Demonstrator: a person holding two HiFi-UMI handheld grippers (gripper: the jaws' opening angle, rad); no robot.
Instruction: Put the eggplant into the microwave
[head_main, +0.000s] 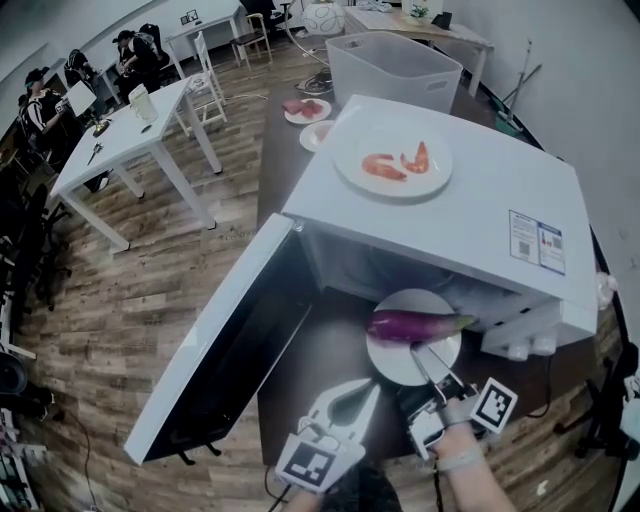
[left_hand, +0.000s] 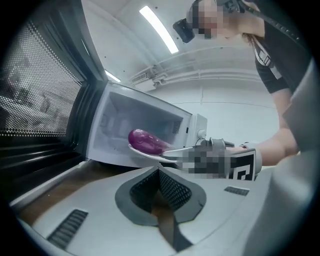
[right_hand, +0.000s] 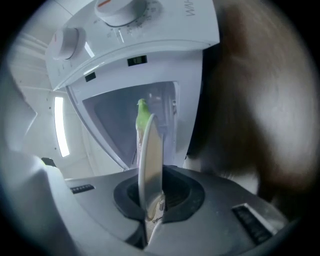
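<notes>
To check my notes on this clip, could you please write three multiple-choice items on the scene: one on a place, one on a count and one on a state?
1. Where does the eggplant lie?
A. On a white plate at the opening of the microwave
B. On the microwave's top
C. On the floor

2. How many red food pieces lie on the top plate?
A. One
B. Two
C. Five

3. How does the door stand?
A. Shut
B. Swung wide open
C. Taken off

Answers:
1 A: the eggplant rests on the white plate, which the right gripper clamps by its rim.
2 B: two pieces show.
3 B: the door hangs open at the left.
</notes>
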